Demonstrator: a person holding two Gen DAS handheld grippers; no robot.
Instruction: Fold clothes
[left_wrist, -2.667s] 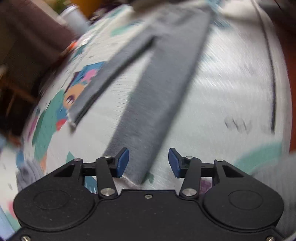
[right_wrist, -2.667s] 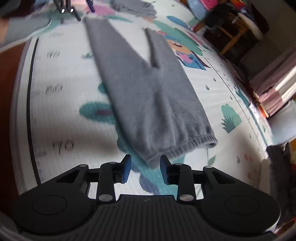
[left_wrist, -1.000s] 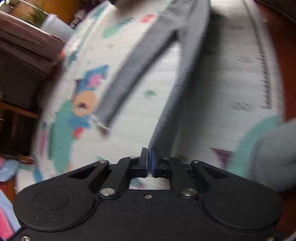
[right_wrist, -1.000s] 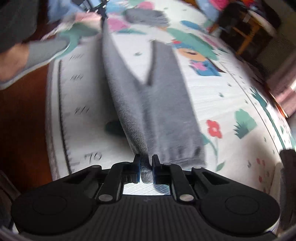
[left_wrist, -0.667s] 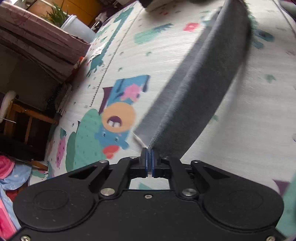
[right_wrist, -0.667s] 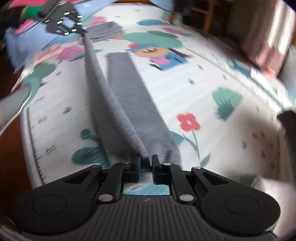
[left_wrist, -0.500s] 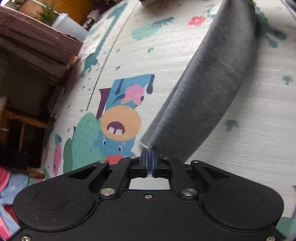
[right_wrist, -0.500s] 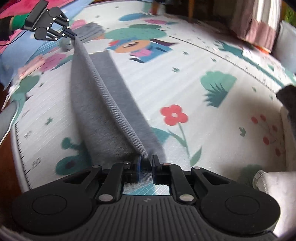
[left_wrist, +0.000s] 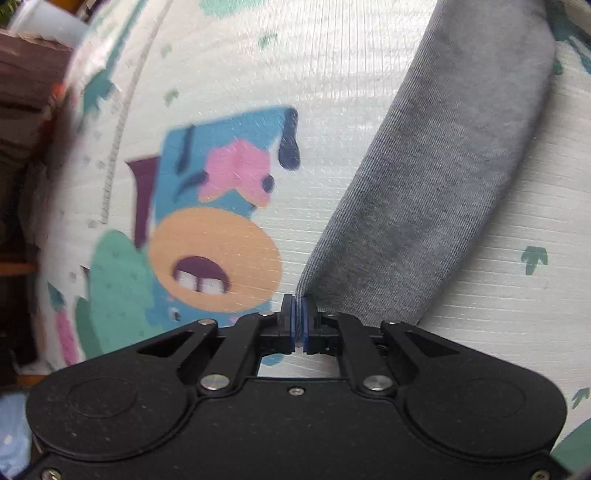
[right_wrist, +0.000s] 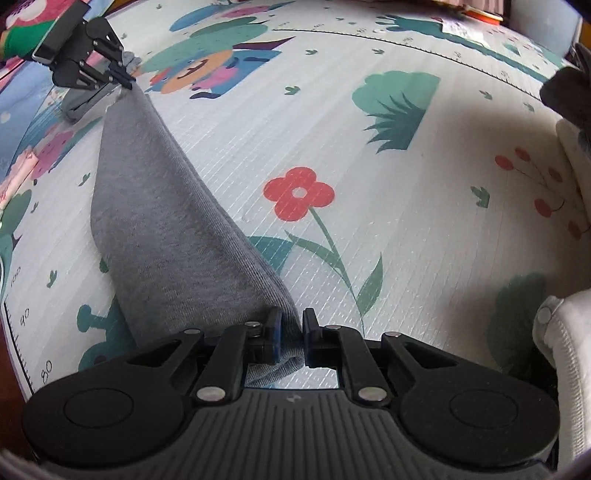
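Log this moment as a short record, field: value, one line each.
garment: grey trousers, folded lengthwise, stretched between the two grippers
left gripper: shut on one end of the trousers
right gripper: shut on the other end
surface: play mat with cartoon prints
trousers' state: pinched ends lifted, the middle sags onto the mat
other cloth: white fabric at the mat's right edge in the right wrist view
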